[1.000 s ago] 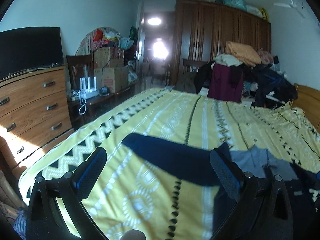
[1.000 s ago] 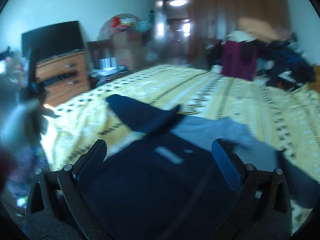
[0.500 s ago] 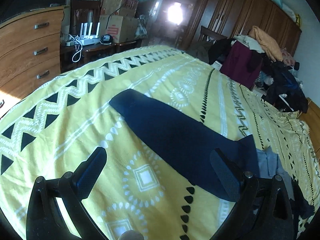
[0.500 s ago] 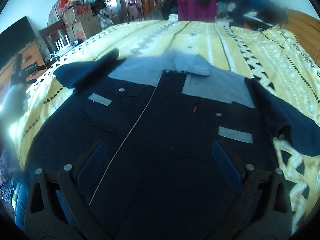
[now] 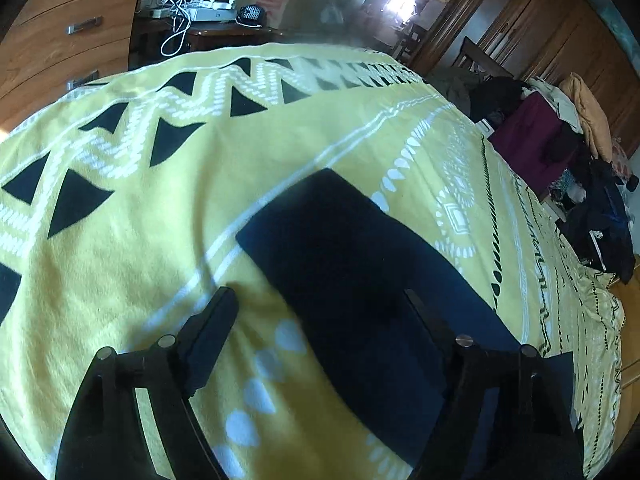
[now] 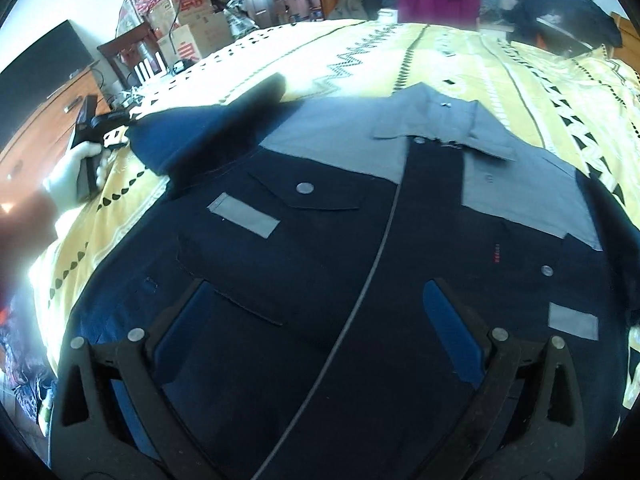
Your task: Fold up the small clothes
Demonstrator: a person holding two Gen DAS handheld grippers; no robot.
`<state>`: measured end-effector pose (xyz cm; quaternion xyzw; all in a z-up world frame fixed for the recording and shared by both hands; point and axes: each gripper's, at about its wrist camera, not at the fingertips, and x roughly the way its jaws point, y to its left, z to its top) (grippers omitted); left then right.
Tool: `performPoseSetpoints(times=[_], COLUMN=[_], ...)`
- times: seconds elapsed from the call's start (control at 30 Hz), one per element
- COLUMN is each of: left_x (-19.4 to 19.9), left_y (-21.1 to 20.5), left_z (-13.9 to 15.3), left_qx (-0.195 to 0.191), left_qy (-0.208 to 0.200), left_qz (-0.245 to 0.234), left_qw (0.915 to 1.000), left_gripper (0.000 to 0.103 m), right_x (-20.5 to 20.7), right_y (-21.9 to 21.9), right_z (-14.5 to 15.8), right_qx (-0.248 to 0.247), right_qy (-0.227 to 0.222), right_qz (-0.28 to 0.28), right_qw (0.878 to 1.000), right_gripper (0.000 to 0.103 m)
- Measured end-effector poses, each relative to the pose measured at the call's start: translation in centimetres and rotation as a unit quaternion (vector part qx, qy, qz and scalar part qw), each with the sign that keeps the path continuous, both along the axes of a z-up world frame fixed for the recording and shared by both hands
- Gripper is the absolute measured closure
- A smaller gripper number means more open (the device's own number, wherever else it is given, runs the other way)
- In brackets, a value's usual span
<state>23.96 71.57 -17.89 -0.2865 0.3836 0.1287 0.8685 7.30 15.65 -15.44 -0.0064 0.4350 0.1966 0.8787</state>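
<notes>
Foreground, right wrist view: the right gripper (image 6: 318, 312) hangs with jaws spread wide and empty above the lower front of the shirt (image 6: 360, 240), which lies face up and flat on the yellow patterned blanket (image 6: 460, 52). The garment is dark navy with grey shoulder panels, a grey collar (image 6: 432, 120) at its far end, snap pockets and a pale placket line down the middle.

Left wrist view: the left gripper (image 5: 320, 300) is likewise open and holds nothing, poised over the outstretched sleeve (image 5: 348, 260), one finger above cloth, the other above blanket.

The fabric appears to be light, limp woven cloth, probably prone to sliding on the blanket. A pinch at the sleeve cuff (image 5: 292, 208) or a hem corner seems the best hold.

Background: a wooden dresser (image 5: 60, 36), wardrobe (image 5: 560, 28) and piled clothes (image 5: 560, 132).
</notes>
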Motion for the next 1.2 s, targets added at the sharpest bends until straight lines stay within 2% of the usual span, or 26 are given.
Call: performPoseSetpoints(times=[0.07,0.1,0.13,0.17,0.23,0.3,0.33,0.4,0.47,0.57,0.6,0.63,0.67,0.77,0.83,0.87,0.9,0.97,1.0,1.1,1.13,1.2], left_x=[0.7,1.0,1.2,1.3,1.2,0.7,0.3,-0.5,-1.3,-2.5,-2.7,-2.8,-2.8,-3.2,-4.5,-5.1,-5.5,-5.8,-6.1,-5.8,-6.1,-6.8], left_y=[0.2,0.4,0.4,0.2,-1.2,-4.3,-6.8,-12.5,-18.4,-28.7,-31.6,-35.0,-38.1,-45.6,-47.2,-47.0,-46.4,-44.0,-42.7,-37.8,-36.1,-33.1], left_z=[0.0,-0.2,-0.2,0.0,1.8,5.4,7.7,12.4,16.4,21.1,21.9,22.3,22.4,20.5,19.2,18.7,18.1,16.7,16.1,13.8,13.1,12.1], left_qx=[-0.005,-0.014,-0.023,-0.028,-0.026,-0.021,-0.017,-0.017,-0.027,-0.07,-0.086,-0.112,-0.13,-0.16,-0.163,-0.166,-0.162,-0.139,-0.13,-0.103,-0.084,-0.054], left_qy=[-0.004,-0.005,-0.011,-0.021,-0.047,-0.092,-0.12,-0.173,-0.216,-0.271,-0.28,-0.284,-0.278,-0.226,-0.208,-0.205,-0.203,-0.193,-0.186,-0.152,-0.142,-0.126], left_qz=[-0.005,-0.007,-0.01,-0.016,-0.033,-0.068,-0.098,-0.164,-0.227,-0.329,-0.356,-0.391,-0.419,-0.483,-0.501,-0.5,-0.492,-0.457,-0.441,-0.383,-0.365,-0.336], left_qw=[1.0,0.9999,0.9996,0.9993,0.998,0.9932,0.9878,0.9711,0.9493,0.9018,0.8873,0.8685,0.8546,0.8306,0.8241,0.8248,0.8306,0.8569,0.8682,0.9053,0.9164,0.9319], left_gripper=[0.054,0.061,0.08,0.088,0.092,0.092,0.092,0.092,0.092,0.091,0.091,0.088,0.083,0.072,0.071,0.068,0.066,0.056,0.054,0.053,0.053,0.053], right_x=[0.1,0.1,0.1,0.1,0.1,0.5,0.8,1.2,1.3,0.8,0.4,0.3,0.1,-0.5,-0.6,-0.3,0.2,1.5,2.3,5.2,5.9,7.7], right_y=[0.3,0.4,0.3,0.2,-0.4,-1.6,-2.2,-4.1,-6.6,-10.3,-11.8,-12.9,-14.1,-17.9,-20.0,-20.6,-21.3,-21.6,-21.7,-21.4,-21.7,-22.0], right_z=[-0.3,-0.4,-0.4,-0.2,0.2,0.4,0.4,0.7,1.3,2.1,2.3,2.3,2.2,1.7,0.9,0.6,0.1,-0.2,-0.3,-0.5,-0.9,-1.6], right_qx=[0.003,0.006,0.012,0.019,0.033,0.052,0.064,0.091,0.117,0.134,0.136,0.139,0.142,0.165,0.184,0.195,0.213,0.235,0.243,0.22,0.218,0.209], right_qy=[0.007,0.011,0.014,0.012,0.009,0.013,0.017,0.023,0.021,0.008,0.003,0.002,0.003,0.013,0.025,0.033,0.043,0.054,0.056,0.049,0.049,0.056], right_qz=[0.002,0.004,0.005,0.005,0.005,-0.005,-0.012,-0.035,-0.064,-0.103,-0.118,-0.129,-0.141,-0.179,-0.196,-0.201,-0.204,-0.199,-0.192,-0.19,-0.19,-0.201], right_qw=[1.0,1.0,1.0,1.0,0.999,0.999,0.998,0.995,0.991,0.986,0.984,0.982,0.98,0.97,0.963,0.959,0.954,0.95,0.949,0.955,0.956,0.955], right_gripper=[0.0,0.001,0.004,0.009,0.019,0.02,0.02,0.021,0.02,0.02,0.02,0.02,0.02,0.019,0.019,0.019,0.019,0.019,0.019,0.019,0.019,0.019])
